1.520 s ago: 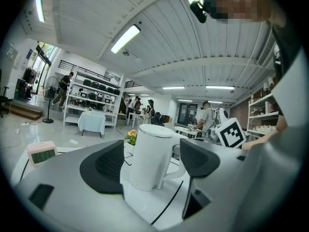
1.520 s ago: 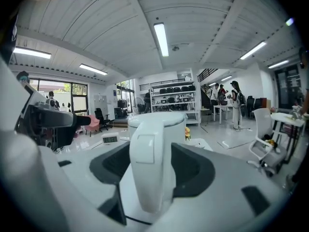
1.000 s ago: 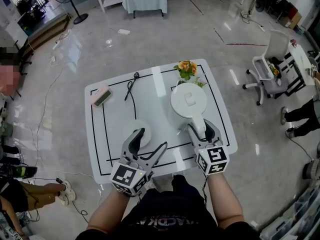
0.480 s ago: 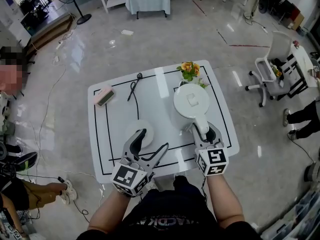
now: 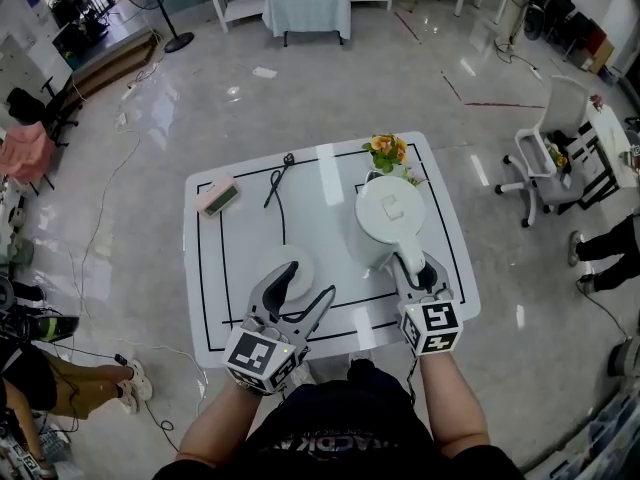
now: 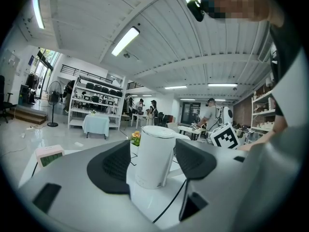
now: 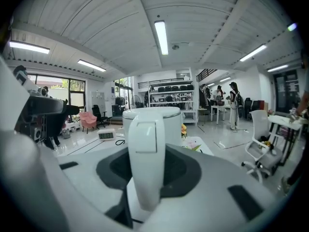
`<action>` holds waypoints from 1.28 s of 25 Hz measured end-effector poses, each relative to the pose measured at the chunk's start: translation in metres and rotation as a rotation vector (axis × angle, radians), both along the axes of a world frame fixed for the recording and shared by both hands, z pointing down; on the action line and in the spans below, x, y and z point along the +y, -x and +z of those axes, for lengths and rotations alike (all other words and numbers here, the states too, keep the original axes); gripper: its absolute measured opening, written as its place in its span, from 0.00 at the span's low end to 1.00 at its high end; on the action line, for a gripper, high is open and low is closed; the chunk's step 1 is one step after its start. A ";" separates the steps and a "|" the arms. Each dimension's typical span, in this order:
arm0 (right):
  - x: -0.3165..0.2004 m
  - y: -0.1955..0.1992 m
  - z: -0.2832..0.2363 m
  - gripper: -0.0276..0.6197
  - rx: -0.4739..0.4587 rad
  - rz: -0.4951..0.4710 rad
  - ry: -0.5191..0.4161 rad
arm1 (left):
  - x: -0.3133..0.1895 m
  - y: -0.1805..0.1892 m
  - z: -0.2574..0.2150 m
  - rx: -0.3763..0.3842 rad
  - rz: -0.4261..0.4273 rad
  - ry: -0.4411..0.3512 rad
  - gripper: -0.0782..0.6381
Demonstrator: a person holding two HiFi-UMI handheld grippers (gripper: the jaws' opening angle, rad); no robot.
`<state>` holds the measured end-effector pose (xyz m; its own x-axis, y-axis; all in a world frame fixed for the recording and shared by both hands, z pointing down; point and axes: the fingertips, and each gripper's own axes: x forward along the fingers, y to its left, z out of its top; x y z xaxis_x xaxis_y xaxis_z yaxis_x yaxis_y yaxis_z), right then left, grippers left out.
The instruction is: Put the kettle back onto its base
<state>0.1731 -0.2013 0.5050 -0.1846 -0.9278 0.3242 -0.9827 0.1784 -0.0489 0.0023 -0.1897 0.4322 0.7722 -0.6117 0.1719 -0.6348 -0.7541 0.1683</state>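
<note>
**Gripping the kettle by its handle, off its base**

Filling the middle of the head view, the white table (image 5: 330,208) carries a black rectangle drawn just inside its edge. The person stands at its near edge with both forearms reaching over it.

The white kettle (image 5: 390,211) stands upright on the right half of the table, lid shut, with its handle turned towards the near edge. It is not on its base.

The right gripper (image 5: 418,270) reaches in over the table's near right edge. Its jaws have just been closing, and the kettle's handle stands between them with the pads against its sides.

The left gripper (image 5: 307,283) comes in over the table's near edge, left of centre. Its jaws have just been closing a little but stand wide apart, with nothing held between them.

The round white base (image 5: 298,256) lies flat on the table's near half, left of centre, with one jaw tip of the left gripper over it.

A small bunch of orange and yellow flowers (image 5: 388,151) sits at the table's far edge, on the right.

A pink and green box (image 5: 217,197) lies near the table's far left corner.

A thin black cable (image 5: 280,173) trails over the table's far side, left of centre.
</note>
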 end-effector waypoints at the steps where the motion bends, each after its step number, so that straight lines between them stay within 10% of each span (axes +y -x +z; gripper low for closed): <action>1: 0.000 -0.001 0.000 0.23 0.003 -0.003 -0.002 | 0.000 0.001 -0.001 0.000 -0.003 0.000 0.50; 10: 0.000 -0.002 -0.003 0.23 0.017 -0.034 -0.014 | -0.005 0.011 -0.005 0.004 -0.054 -0.006 0.12; 32: -0.023 0.067 -0.056 0.23 -0.002 -0.171 -0.101 | -0.007 0.099 -0.016 0.052 -0.217 -0.032 0.12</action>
